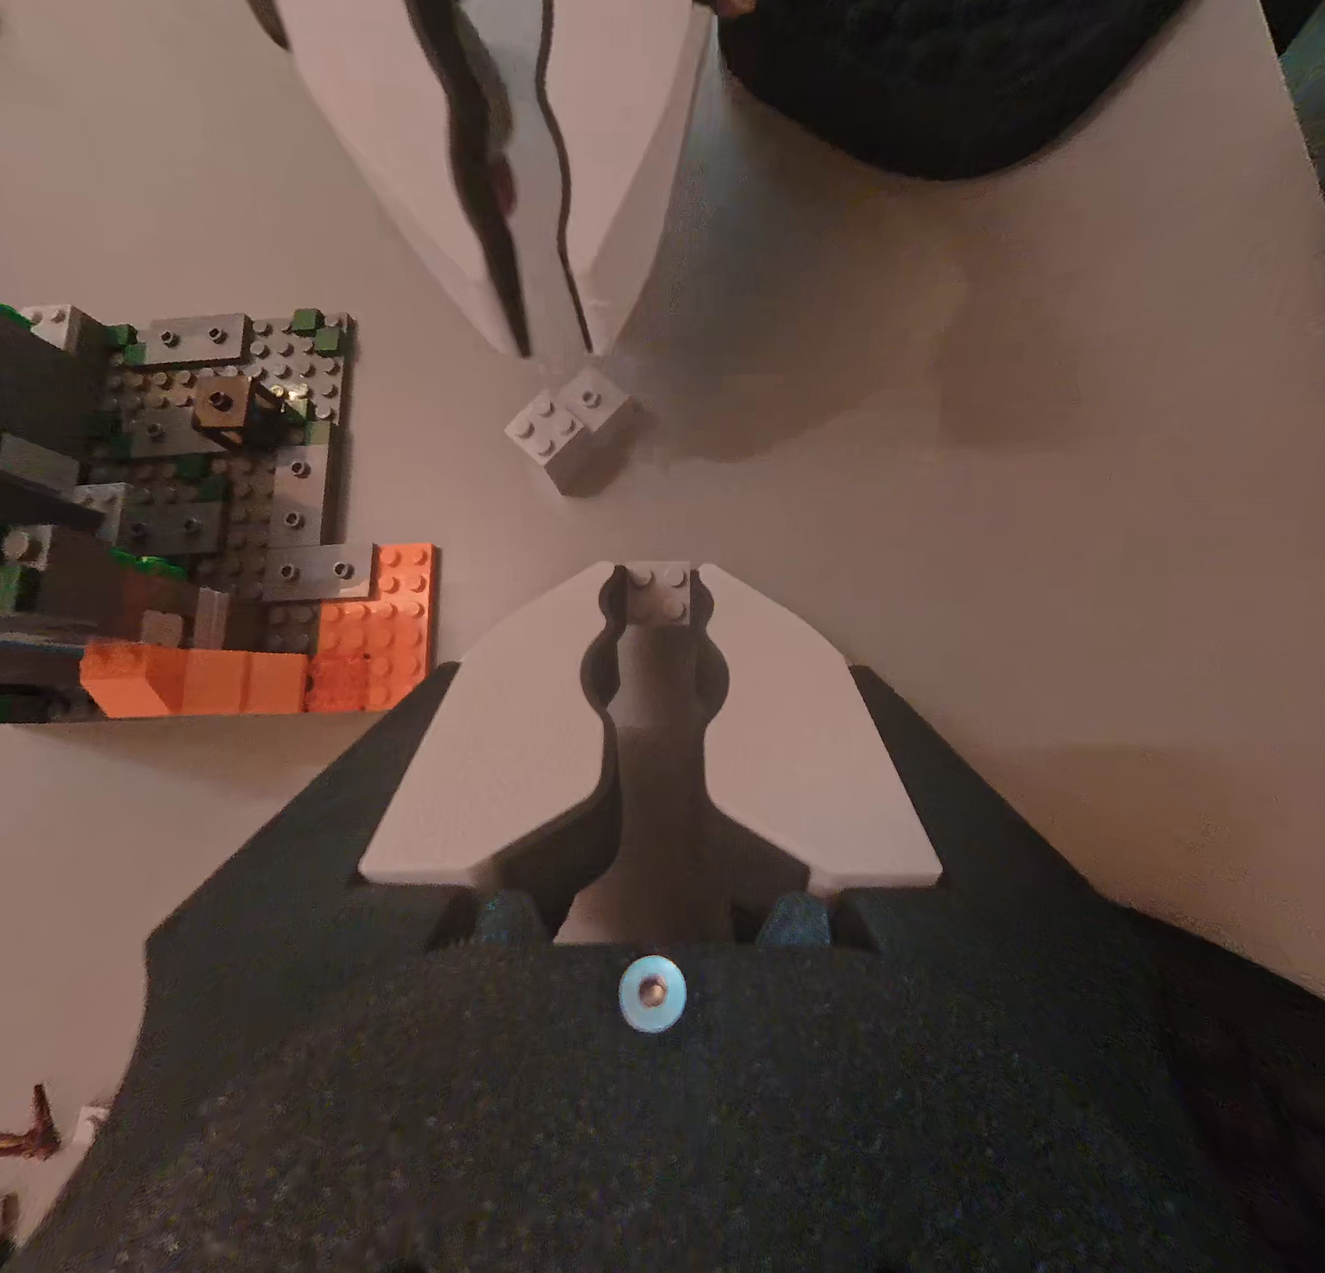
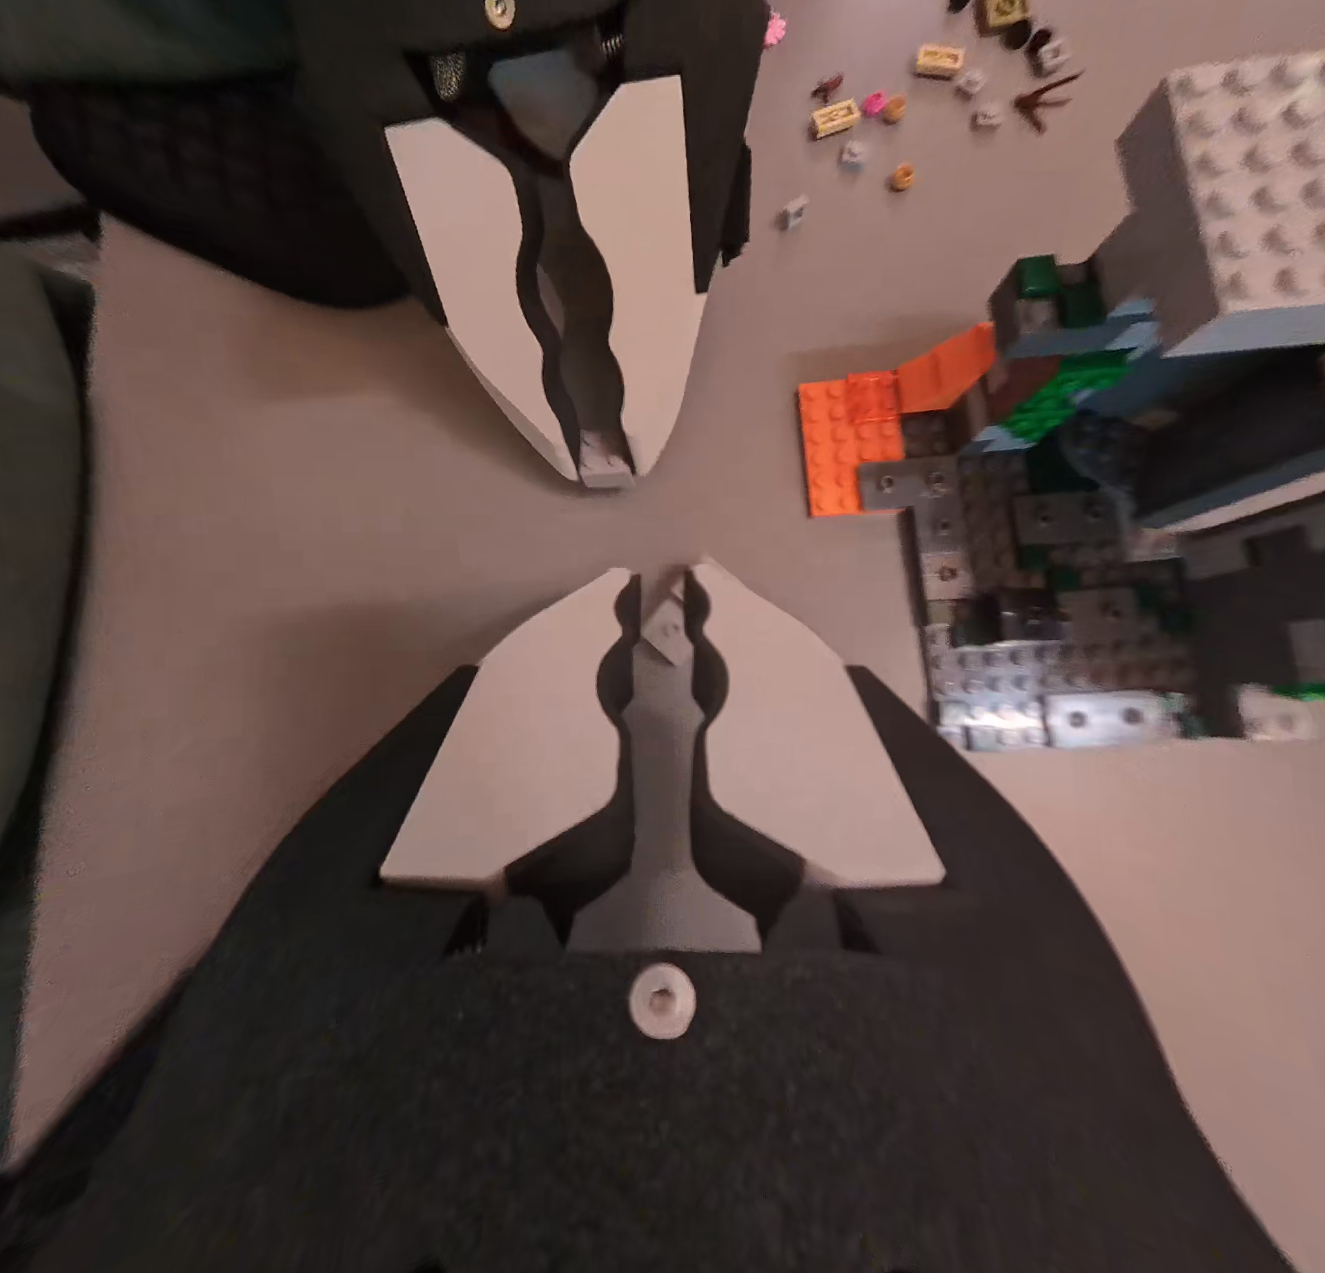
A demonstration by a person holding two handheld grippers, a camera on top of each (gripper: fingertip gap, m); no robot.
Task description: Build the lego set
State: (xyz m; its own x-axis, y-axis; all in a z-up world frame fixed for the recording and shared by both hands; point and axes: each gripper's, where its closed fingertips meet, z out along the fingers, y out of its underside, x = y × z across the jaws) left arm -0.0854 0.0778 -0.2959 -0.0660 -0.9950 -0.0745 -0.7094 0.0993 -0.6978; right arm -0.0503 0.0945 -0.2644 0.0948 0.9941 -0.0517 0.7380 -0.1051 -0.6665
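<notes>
Grey studded brick (image 1: 659,593) pinched in the left tool (image 1: 658,583); right tool (image 2: 663,597) nearly closed, pinching a tilted grey brick (image 2: 667,636) above the surface (image 1: 932,522).

Dim warm light, motion blur, fisheye-warped edges.

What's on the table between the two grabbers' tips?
In the left wrist view, a pale grey brick sits at the right gripper tips; from it to the left gripper, only bare table.
</notes>
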